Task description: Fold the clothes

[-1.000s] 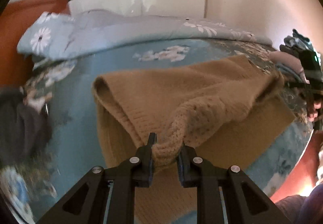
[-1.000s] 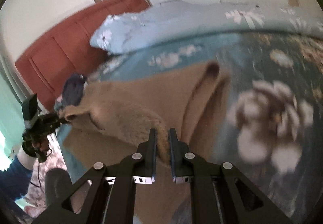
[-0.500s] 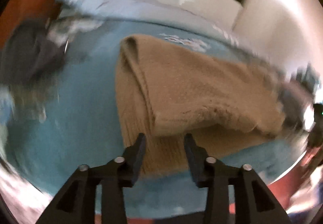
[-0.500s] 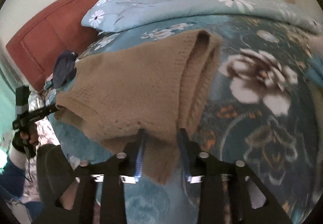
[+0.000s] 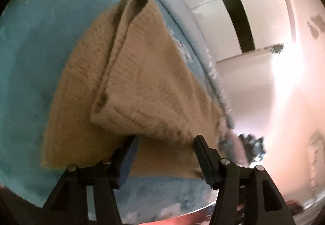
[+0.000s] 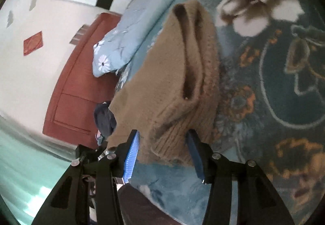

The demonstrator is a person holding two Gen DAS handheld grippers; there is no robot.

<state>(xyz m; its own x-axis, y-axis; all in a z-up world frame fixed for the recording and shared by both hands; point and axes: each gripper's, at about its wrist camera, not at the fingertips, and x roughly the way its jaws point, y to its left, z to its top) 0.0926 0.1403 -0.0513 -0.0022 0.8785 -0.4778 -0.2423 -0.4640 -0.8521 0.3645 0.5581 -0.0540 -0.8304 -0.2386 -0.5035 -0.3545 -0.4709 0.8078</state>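
Note:
A tan knitted sweater (image 5: 130,74) lies folded over on the blue floral bed cover (image 5: 24,62); its upper layer rests on the lower one. My left gripper (image 5: 165,141) is open and empty just before the sweater's near edge. In the right wrist view the sweater (image 6: 174,74) lies folded, its ribbed hem nearest. My right gripper (image 6: 163,139) is open, with the hem lying between its fingers but not pinched.
A blue flowered pillow (image 6: 130,38) lies at the head of the bed by the red-brown headboard (image 6: 77,87). A dark garment (image 6: 104,119) lies at the bed's far edge. The bed cover with large flowers (image 6: 264,62) spreads to the right.
Both grippers have let go of the sweater and opened. The lifted half has dropped onto the lower half. Both cameras have tilted and pulled back toward the bed's near edge.

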